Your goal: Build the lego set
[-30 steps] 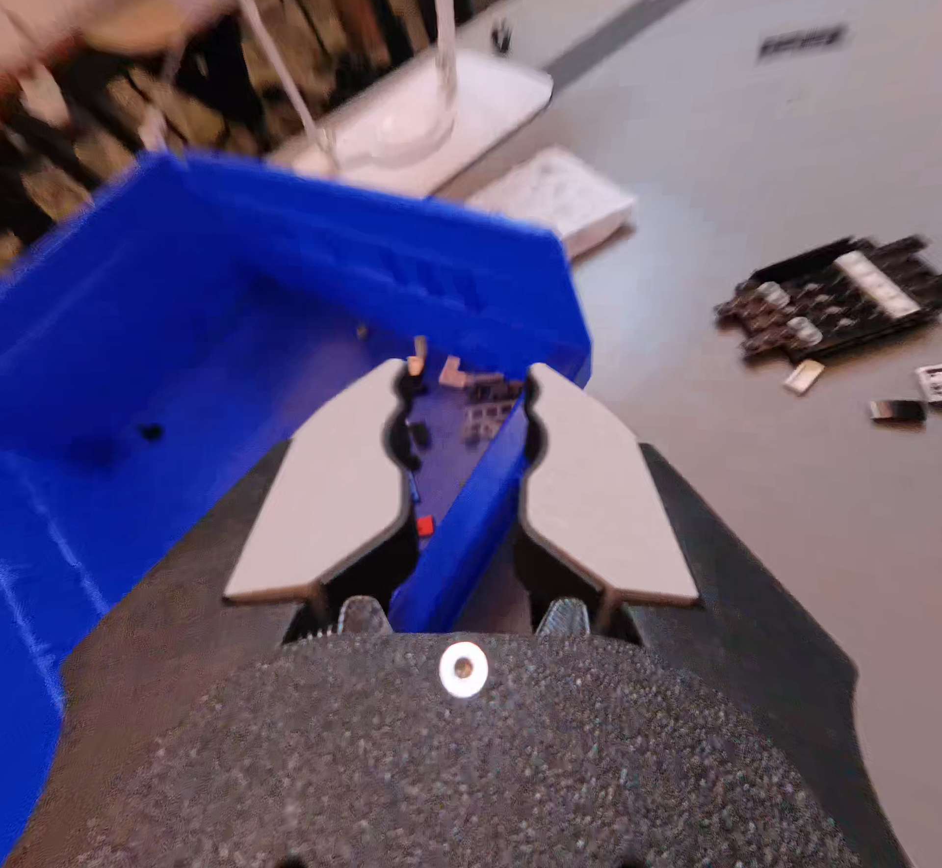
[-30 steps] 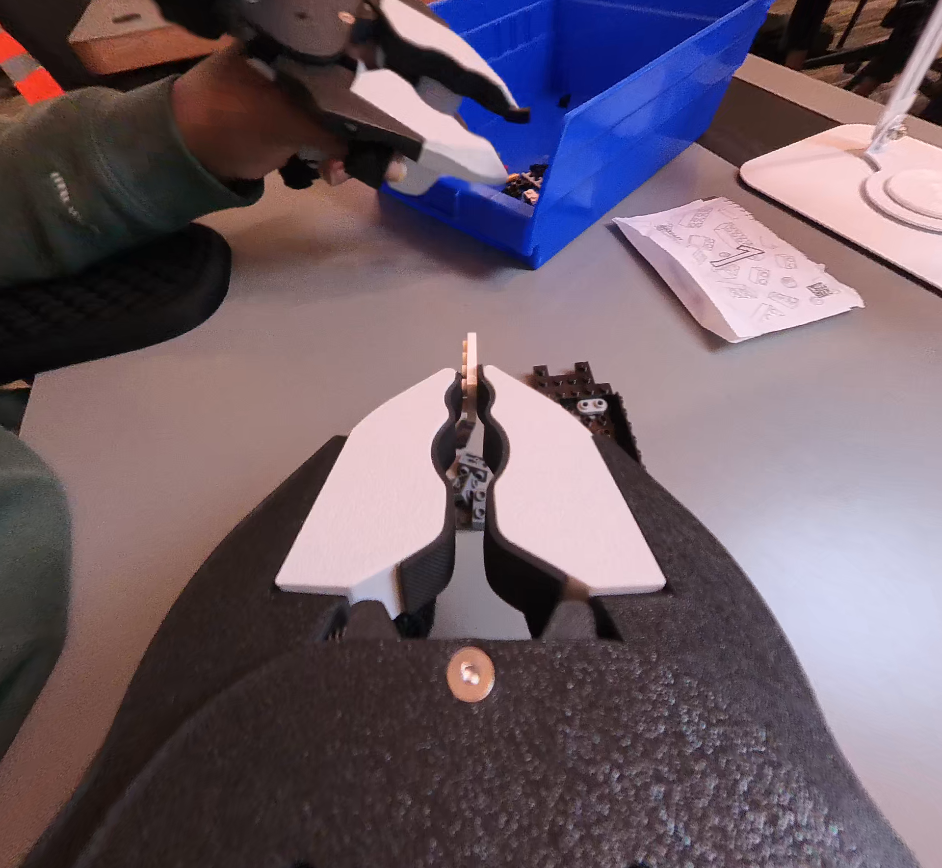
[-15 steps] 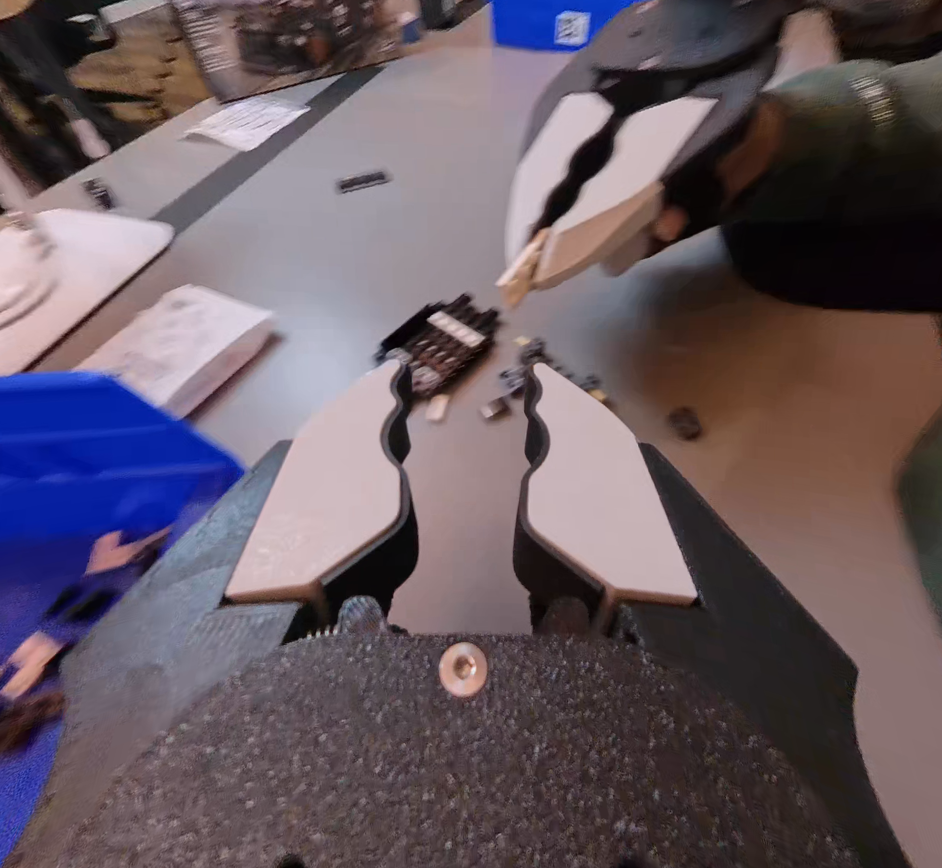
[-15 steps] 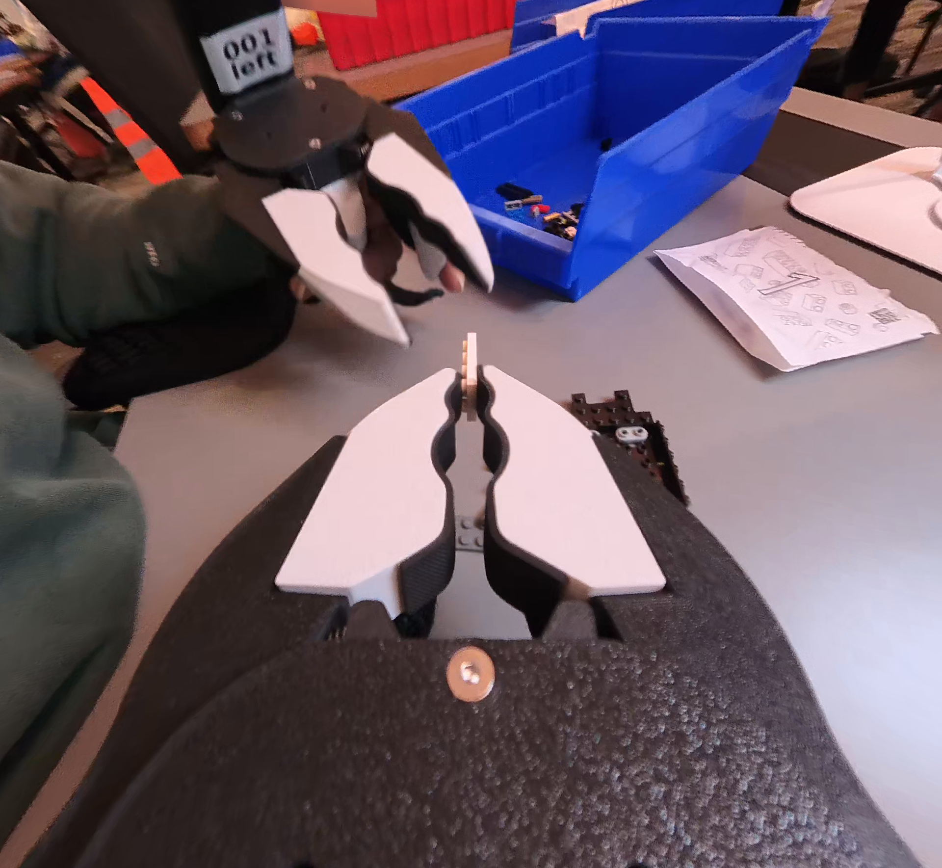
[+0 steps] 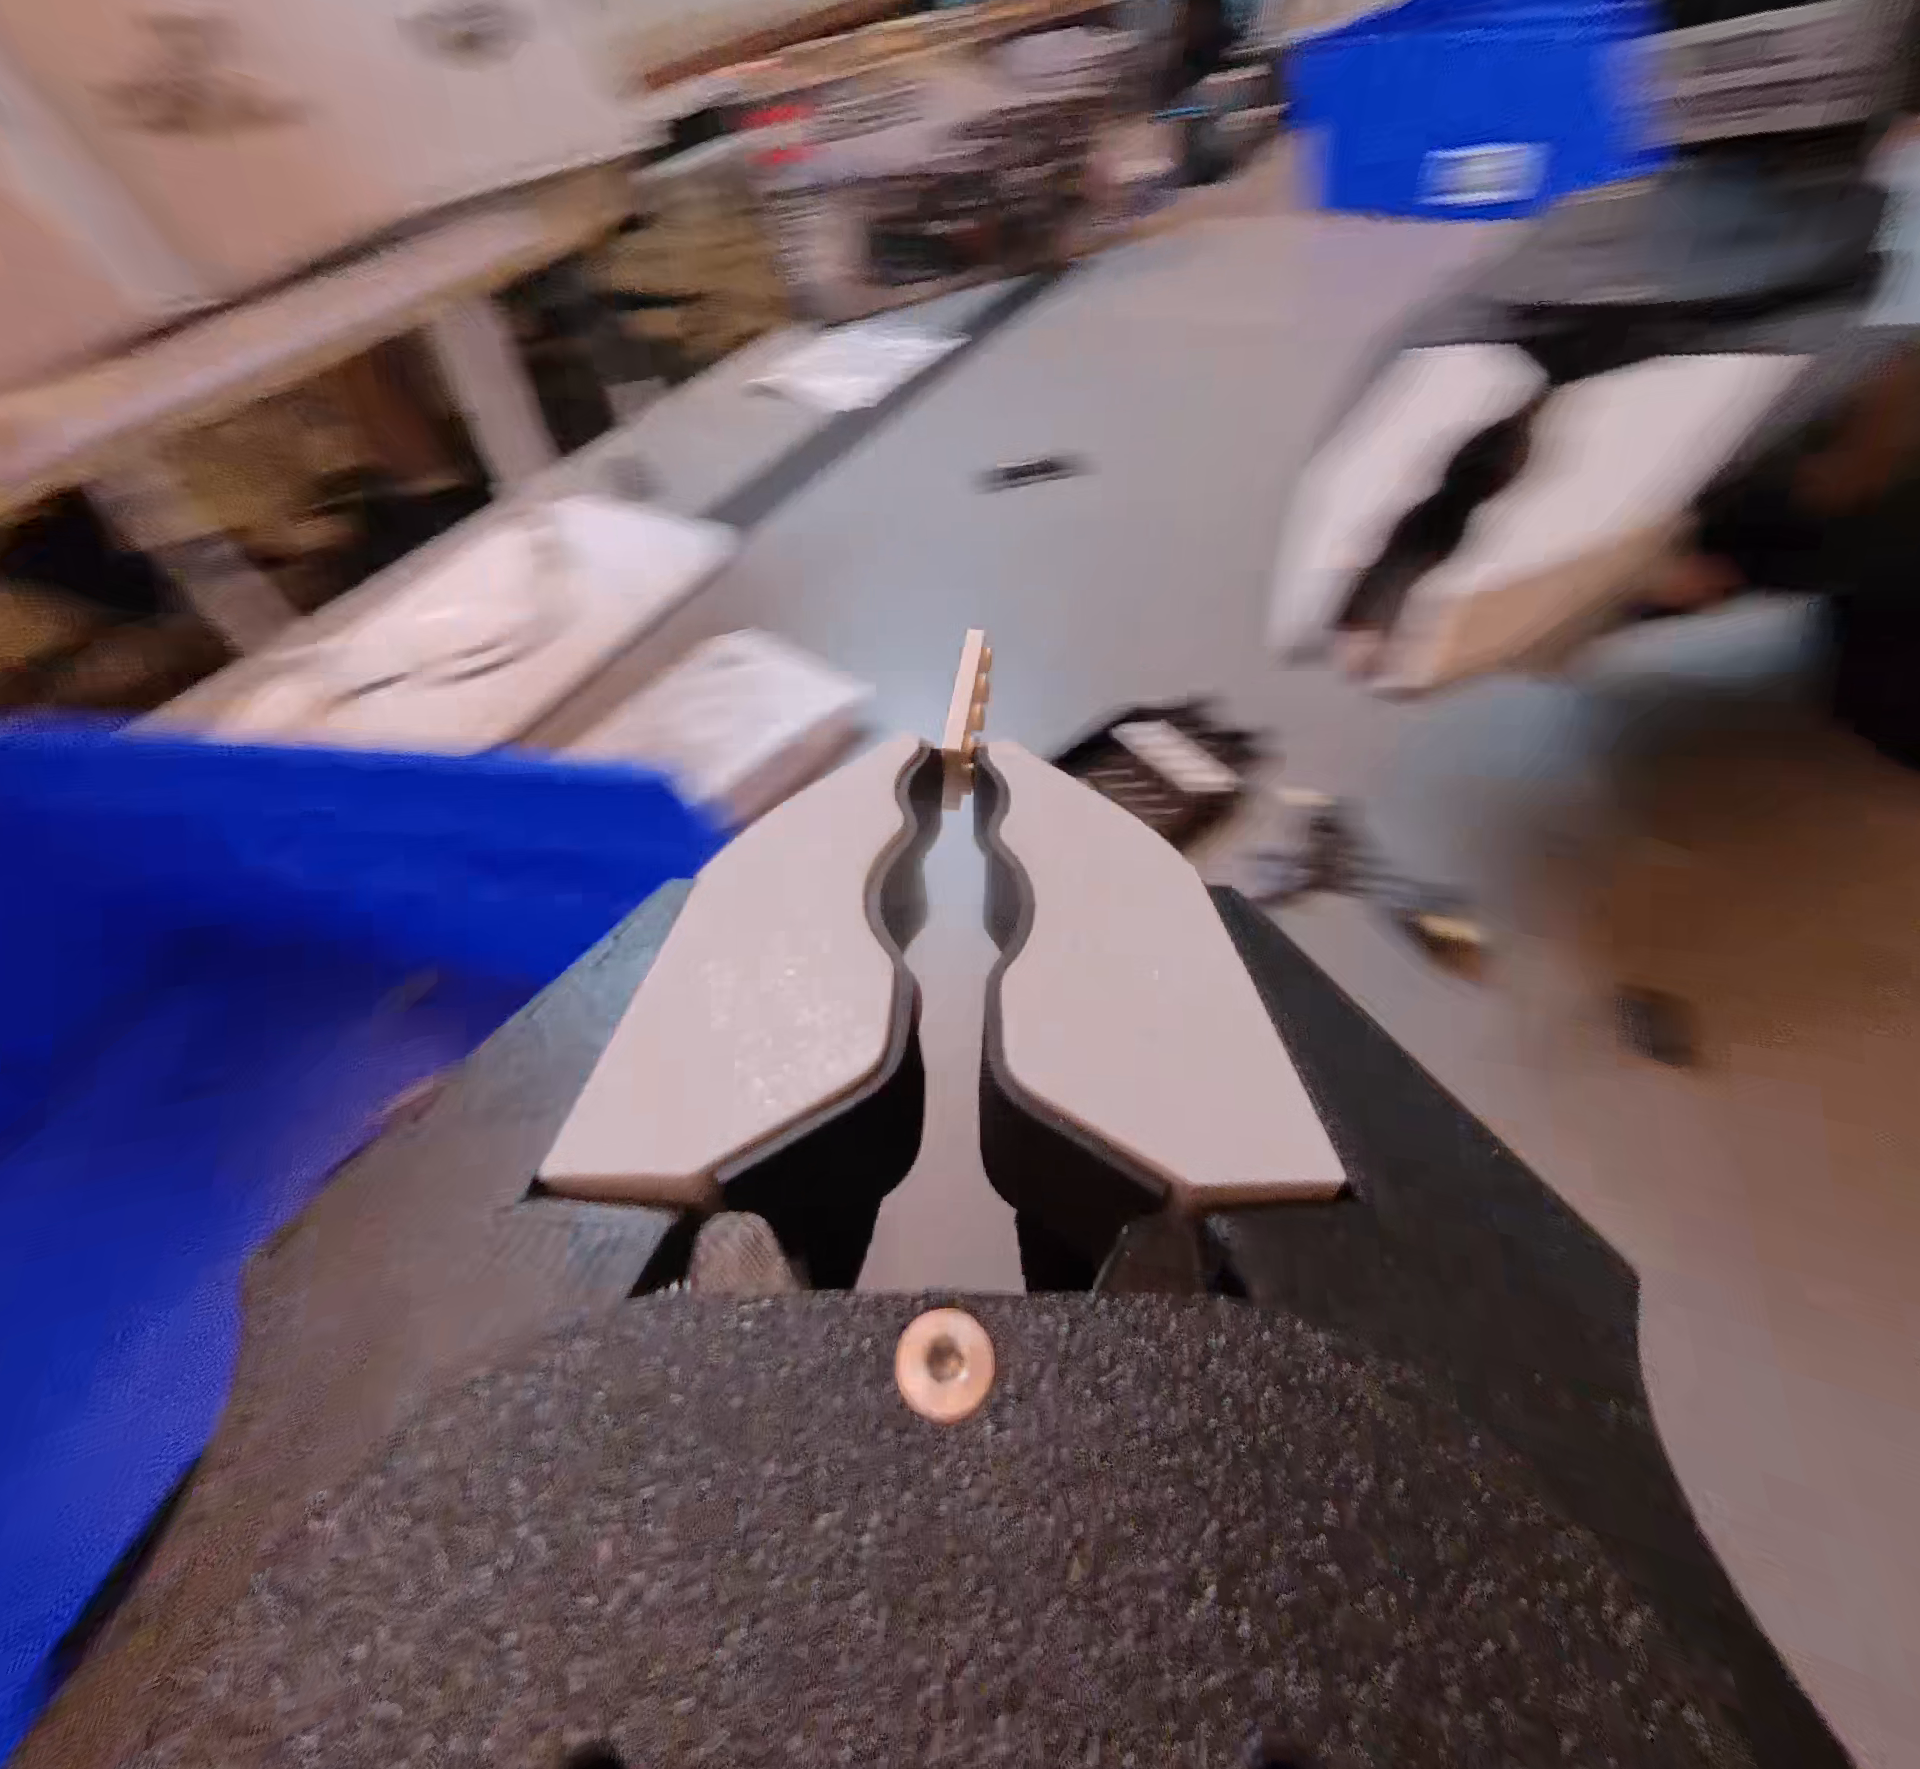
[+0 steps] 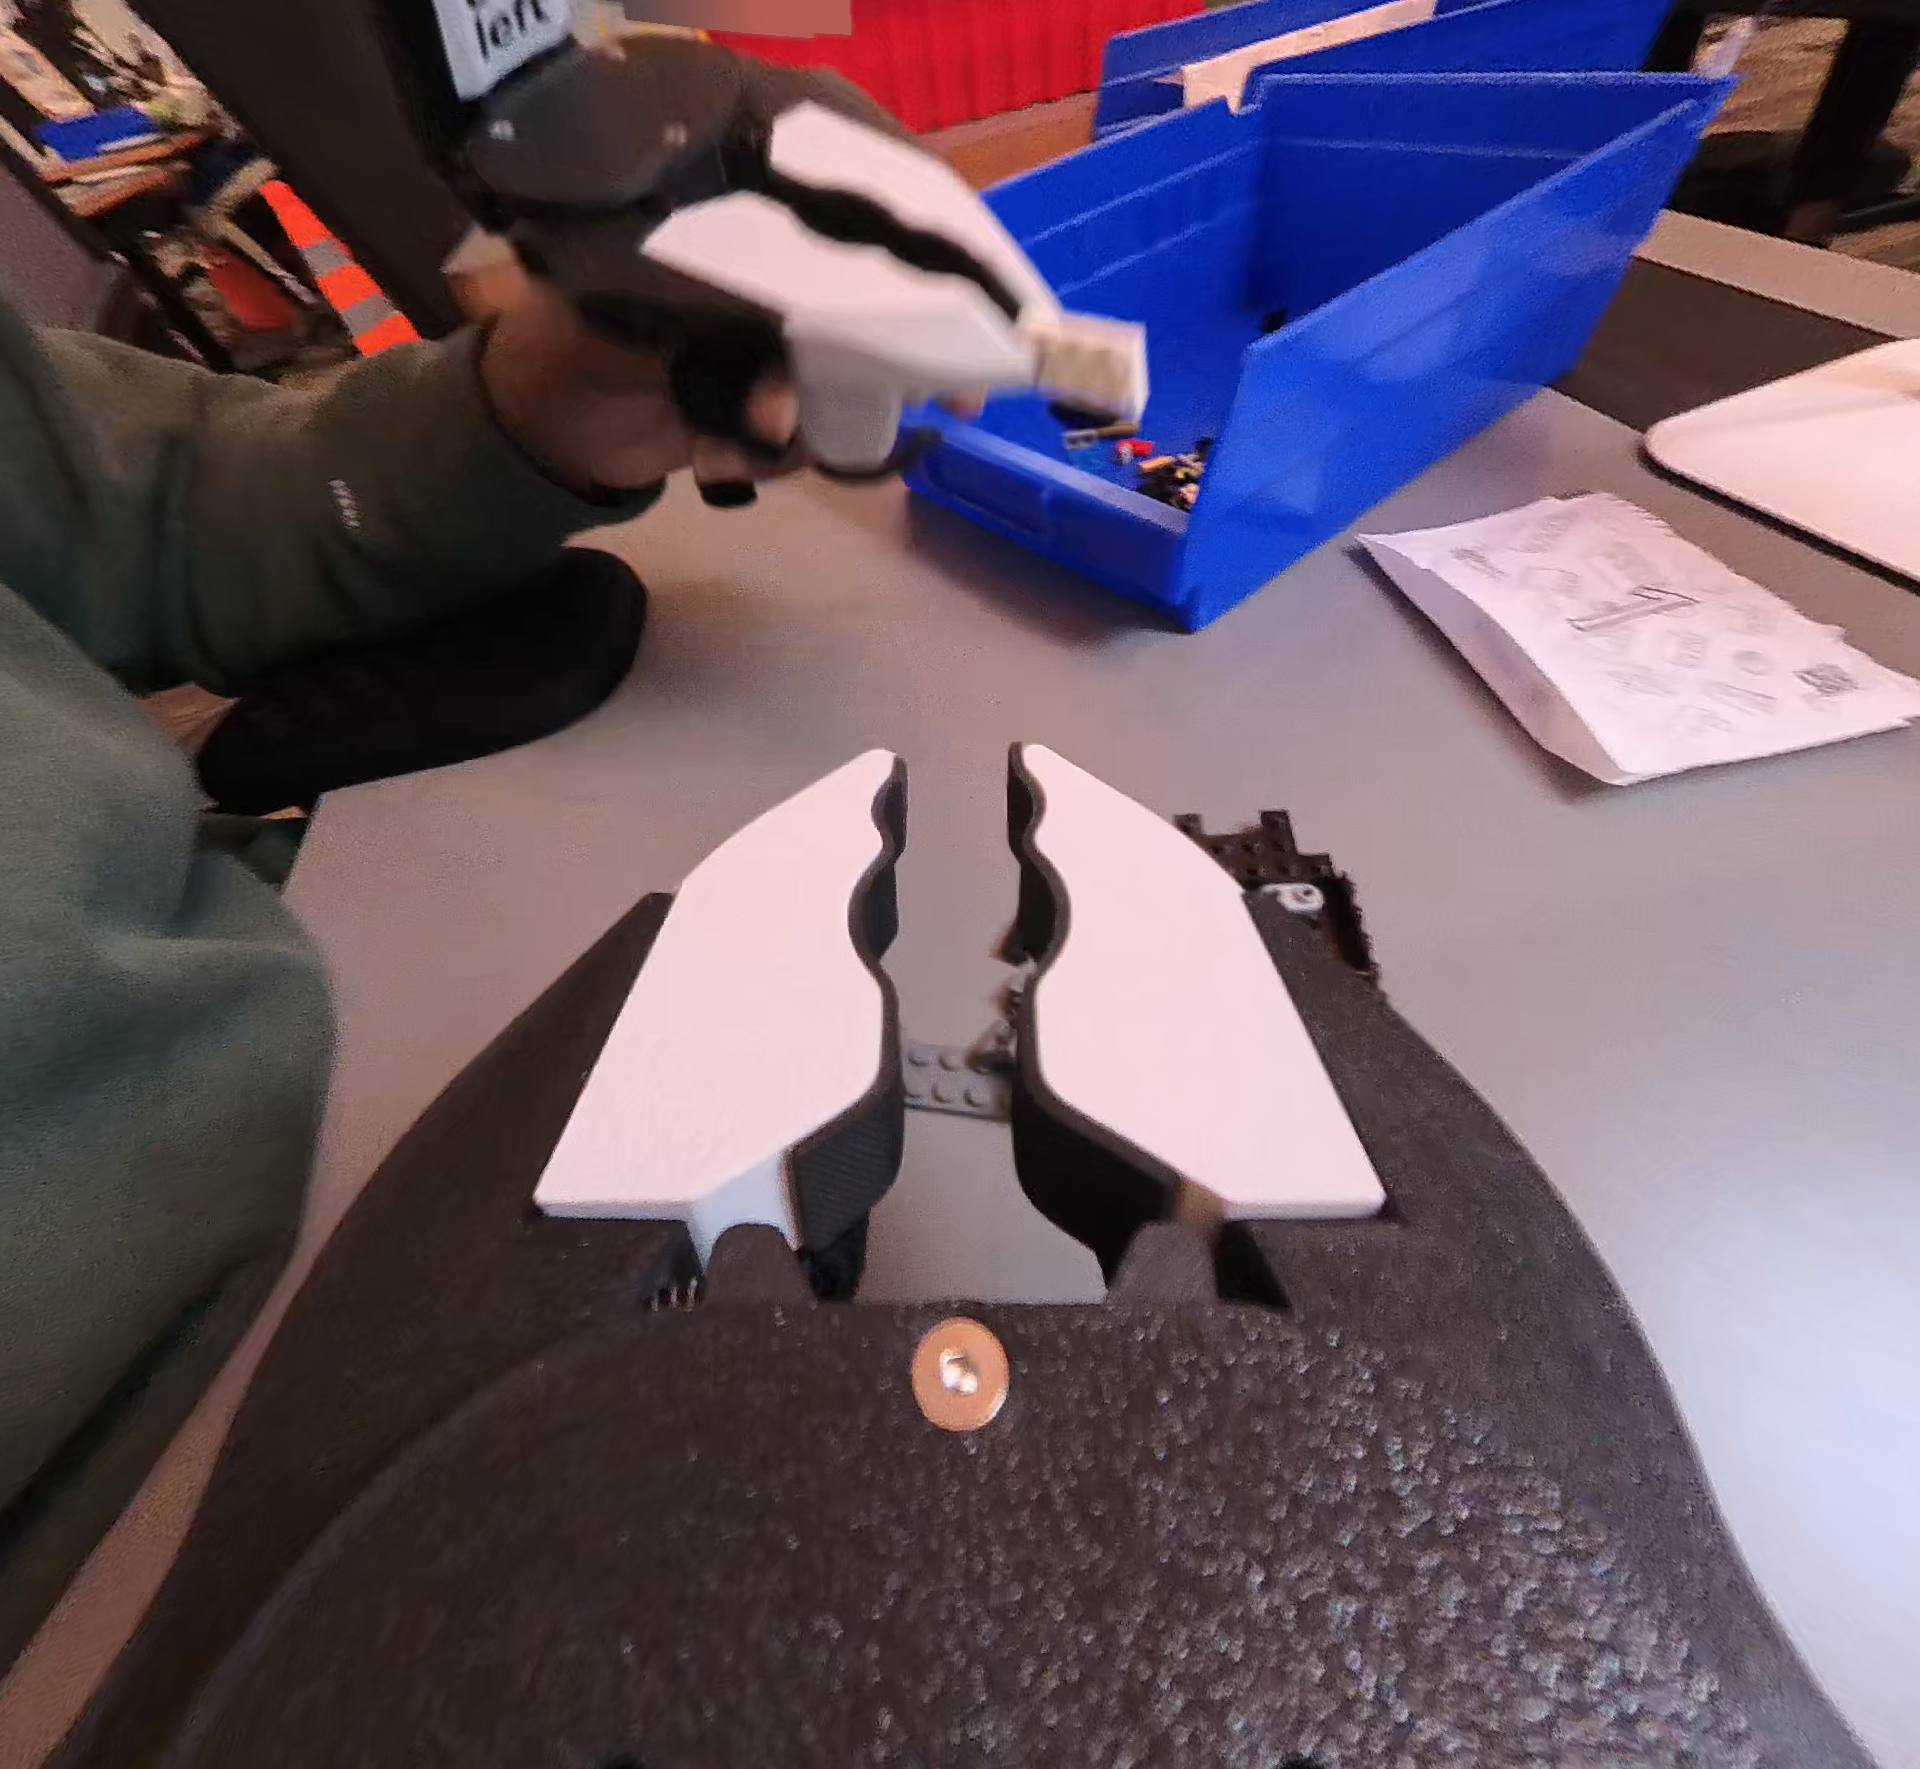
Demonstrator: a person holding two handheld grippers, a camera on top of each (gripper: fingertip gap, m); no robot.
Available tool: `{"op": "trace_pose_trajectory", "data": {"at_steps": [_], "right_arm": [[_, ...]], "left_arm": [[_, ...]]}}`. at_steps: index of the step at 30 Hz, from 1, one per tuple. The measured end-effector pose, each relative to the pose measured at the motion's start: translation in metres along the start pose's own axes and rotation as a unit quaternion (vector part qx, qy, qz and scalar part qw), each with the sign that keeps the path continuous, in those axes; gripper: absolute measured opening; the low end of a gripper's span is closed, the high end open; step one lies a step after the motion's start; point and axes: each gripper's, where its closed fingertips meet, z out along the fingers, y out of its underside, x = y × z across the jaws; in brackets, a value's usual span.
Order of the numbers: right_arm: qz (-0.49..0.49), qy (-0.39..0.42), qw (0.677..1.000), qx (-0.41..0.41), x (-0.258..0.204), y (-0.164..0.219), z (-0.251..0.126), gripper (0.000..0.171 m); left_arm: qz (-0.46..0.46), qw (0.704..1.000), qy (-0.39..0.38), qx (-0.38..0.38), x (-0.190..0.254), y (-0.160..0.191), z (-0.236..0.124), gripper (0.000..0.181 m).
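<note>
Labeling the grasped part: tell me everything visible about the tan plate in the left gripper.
The tan plate is a thin, narrow toy-brick piece, plastic by its look, with a row of small studs along one face. It stands nearly upright, edge-on in the left wrist view. The left gripper is shut on its lower end; most of it sticks out past the tips, above the grey table.

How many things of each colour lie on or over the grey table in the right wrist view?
Blue: 2, near bin, far bin
White: 2, paper bag, flat base
Black: 1, studded plate
Tan: 1, plate in the left gripper
Grey: 1, small plate
Total: 7
</note>
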Motion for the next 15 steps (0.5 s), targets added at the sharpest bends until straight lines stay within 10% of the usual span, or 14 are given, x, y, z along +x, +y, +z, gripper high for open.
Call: {"op": "trace_pose_trajectory", "data": {"at_steps": [4,9,15], "right_arm": [[-0.012,0.027,0.999,-0.039,0.01,0.013,0.002,0.018],[-0.038,0.041,0.992,-0.111,0.01,0.038,0.012,0.018],[-0.058,0.055,0.983,-0.167,0.014,0.054,0.013,0.02]], "left_arm": [[-0.036,0.975,-0.189,-0.108,-0.084,0.044,-0.016,0.037],[-0.033,0.977,-0.163,-0.131,-0.076,0.057,-0.009,0.063],[0.062,0.993,0.052,-0.09,0.026,0.044,0.017,0.033]]}}
